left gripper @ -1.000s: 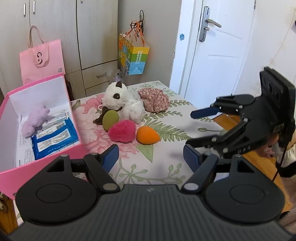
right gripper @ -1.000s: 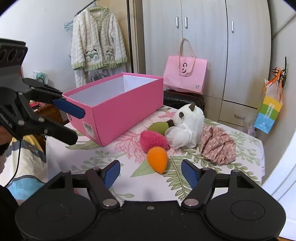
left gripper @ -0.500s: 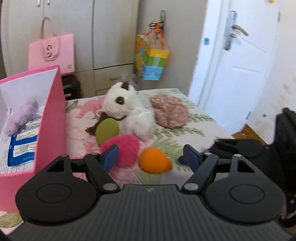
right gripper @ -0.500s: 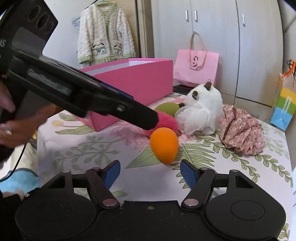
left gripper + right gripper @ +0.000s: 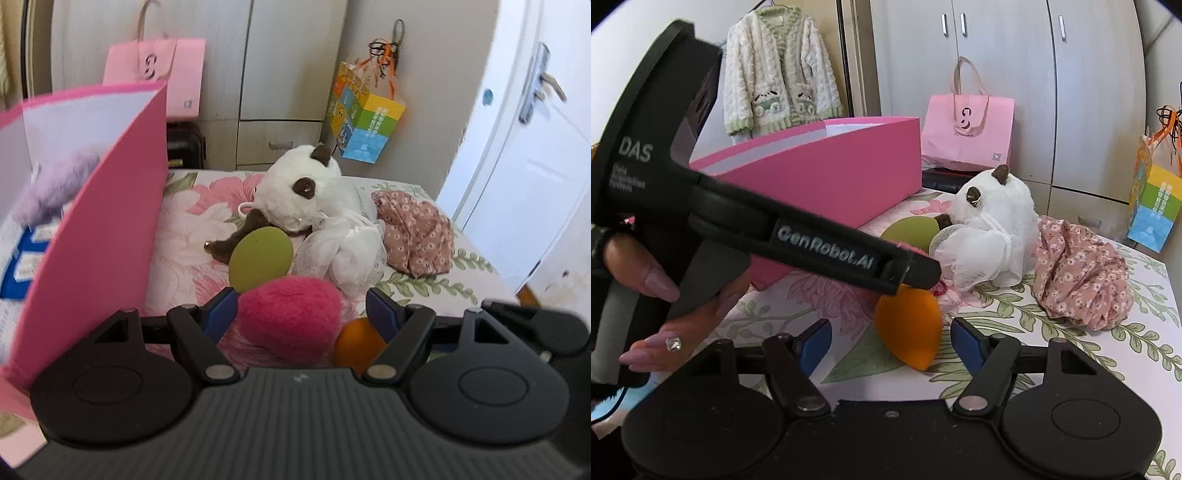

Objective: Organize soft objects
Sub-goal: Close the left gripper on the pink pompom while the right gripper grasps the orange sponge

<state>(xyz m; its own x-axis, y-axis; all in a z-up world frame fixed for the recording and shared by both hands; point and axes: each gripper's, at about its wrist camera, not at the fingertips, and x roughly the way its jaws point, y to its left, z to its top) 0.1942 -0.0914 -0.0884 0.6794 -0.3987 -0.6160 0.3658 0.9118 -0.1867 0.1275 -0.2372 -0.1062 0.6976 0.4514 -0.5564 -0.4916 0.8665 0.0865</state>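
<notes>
Your left tongs point(image 5: 301, 308) stand wide open around the pink puff point(image 5: 291, 314), gripping nothing; it lies on the desk point(image 5: 184, 236) just beside the pink box point(image 5: 96, 206). Your right tongs point(image 5: 891, 341) are open too, holding nothing, with the orange sponge point(image 5: 910, 325) between their blue pads. The panda point(image 5: 303, 188) sits behind.

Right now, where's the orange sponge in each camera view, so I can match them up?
Left wrist: orange sponge low and right of centre, partly hidden behind the left gripper.
Right wrist: orange sponge at centre, between the right gripper fingers.
Shared landmark: the panda plush behind it.
</notes>
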